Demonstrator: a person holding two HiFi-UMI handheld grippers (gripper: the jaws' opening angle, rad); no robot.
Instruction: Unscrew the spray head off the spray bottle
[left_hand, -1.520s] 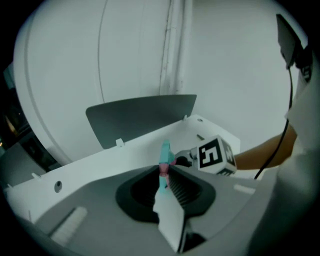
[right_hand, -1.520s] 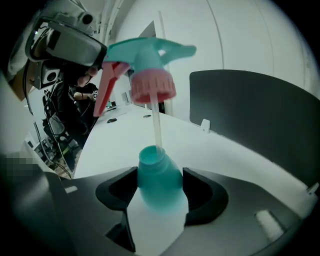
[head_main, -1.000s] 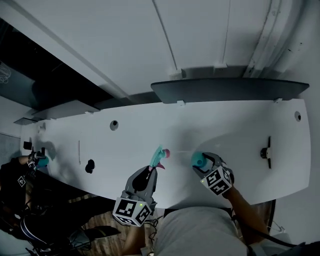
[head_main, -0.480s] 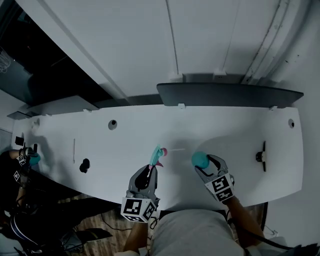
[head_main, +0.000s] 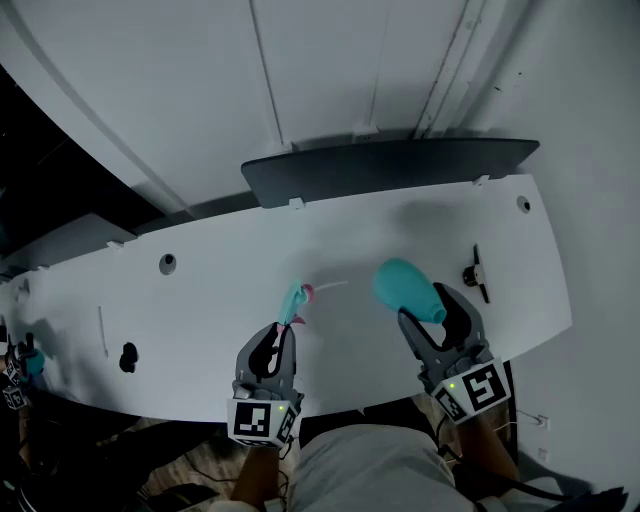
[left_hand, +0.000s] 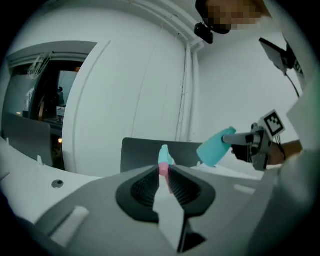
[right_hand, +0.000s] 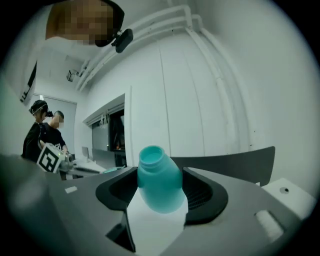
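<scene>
Nearest the camera, the person's torso (head_main: 370, 465) in a grey shirt fills the lower edge of the head view. Both forearms reach out from it over the bench (head_main: 200, 300).

The left tongs (head_main: 281, 338) point away from the body, roughly level, and are pressed tight on the spray head (head_main: 293, 300). In the left gripper view its pink part sits squeezed between the black ribbed pads (left_hand: 144, 189), and the teal top stands out beyond them. A thin white tube (head_main: 330, 287) runs from the spray head towards the right.

The right tongs (head_main: 436, 318) are held further right and angled slightly inward. They pinch the bottle (head_main: 403, 283) at its narrow end, and the wide rounded body points away from the person. The left gripper view shows the bottle carried clear above the bench. Its mouth is open and bare, with a slight ridge below the rim. Spray head and bottle are apart, with a stretch of bench between them.

Both housings are matt grey plastic. The bottle is smooth teal plastic. The bench is long, white and smooth, with a small round hole (head_main: 167, 263). A dark grey panel (head_main: 390, 168) stands along its far edge. Behind that is a white wall (head_main: 200, 90) carrying pipes (head_main: 448, 60).
</scene>
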